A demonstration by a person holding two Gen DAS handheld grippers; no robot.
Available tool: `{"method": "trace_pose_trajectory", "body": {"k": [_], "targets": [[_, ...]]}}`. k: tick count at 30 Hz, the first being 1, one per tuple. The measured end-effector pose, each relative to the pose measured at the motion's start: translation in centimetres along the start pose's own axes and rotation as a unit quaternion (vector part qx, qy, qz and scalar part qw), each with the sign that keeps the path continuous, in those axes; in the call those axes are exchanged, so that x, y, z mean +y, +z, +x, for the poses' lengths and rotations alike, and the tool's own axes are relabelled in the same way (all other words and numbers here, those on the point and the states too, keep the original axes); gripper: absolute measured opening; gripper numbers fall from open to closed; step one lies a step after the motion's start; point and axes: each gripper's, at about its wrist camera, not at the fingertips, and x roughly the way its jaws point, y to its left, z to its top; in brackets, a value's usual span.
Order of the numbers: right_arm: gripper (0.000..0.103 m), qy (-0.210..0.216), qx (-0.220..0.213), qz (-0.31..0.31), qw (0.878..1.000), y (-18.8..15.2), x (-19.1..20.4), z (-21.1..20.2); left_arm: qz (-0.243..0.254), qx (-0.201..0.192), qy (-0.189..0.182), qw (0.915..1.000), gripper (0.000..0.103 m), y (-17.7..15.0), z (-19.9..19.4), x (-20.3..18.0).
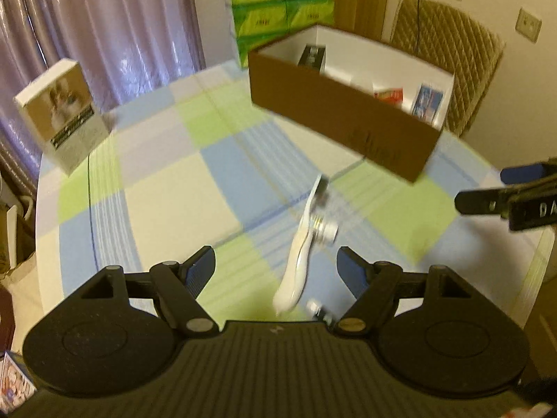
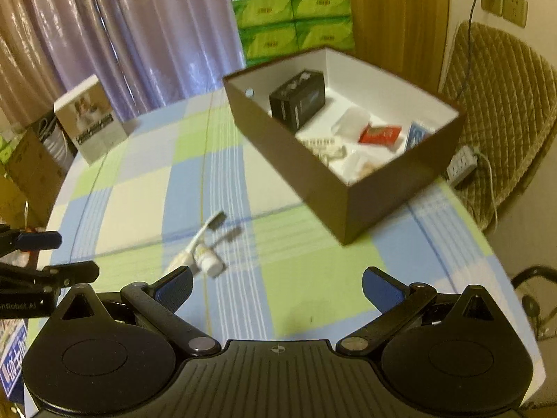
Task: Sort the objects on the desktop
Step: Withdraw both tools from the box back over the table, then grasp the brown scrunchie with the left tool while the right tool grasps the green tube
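A white toothbrush (image 1: 303, 244) with a dark head lies on the checked tablecloth, and a small white bottle (image 1: 325, 231) lies against its right side. My left gripper (image 1: 276, 264) is open, hovering above them with the toothbrush handle between its blue pads. In the right wrist view the toothbrush (image 2: 200, 240) and bottle (image 2: 209, 261) lie just ahead of the left pad. My right gripper (image 2: 276, 285) is open and empty over the cloth, to the right of them. The brown cardboard box (image 1: 343, 118) with white inside stands beyond; it holds a black box (image 2: 297, 99), a red packet (image 2: 379, 134) and other small items.
A white photo-printed carton (image 1: 62, 111) stands at the table's far left edge. Green tissue packs (image 1: 282, 3) are stacked behind the brown box (image 2: 376, 202). A quilted chair (image 2: 501, 111) with a power strip stands right of the table. Purple curtains hang behind.
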Motion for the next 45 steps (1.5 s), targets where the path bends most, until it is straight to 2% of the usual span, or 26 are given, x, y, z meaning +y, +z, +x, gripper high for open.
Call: {"method": "trace_pose_trajectory", "body": {"k": [9,14,27,31,39,45], "targets": [[0.101,-0.003,0.047,-0.012,0.999,-3.0,1.3,1.9,0.017,0.041,0.003,0.9990,0.074,-4.2,0.3,0.1],[0.101,-0.002,0.068,-0.011,0.998,-4.2,1.8,3.3,0.013,0.057,-0.013,0.9982,0.074,-5.9,1.1,0.1],[0.101,-0.008,0.102,0.013,0.995,-6.0,1.7,6.1,0.010,0.092,-0.034,0.9952,0.069,-7.7,5.3,-0.4],[0.101,-0.009,0.107,0.016,0.994,-6.3,1.6,6.5,0.000,0.099,-0.042,0.9942,0.064,-7.8,6.5,-0.4],[0.101,-0.001,0.106,0.008,0.994,-6.3,2.3,6.8,-0.012,0.106,-0.045,0.9933,0.032,-8.2,7.1,0.5],[0.101,0.012,0.107,-0.015,0.994,-6.4,3.6,7.4,-0.034,0.104,-0.033,0.9935,0.027,-8.6,6.8,2.7]]}}
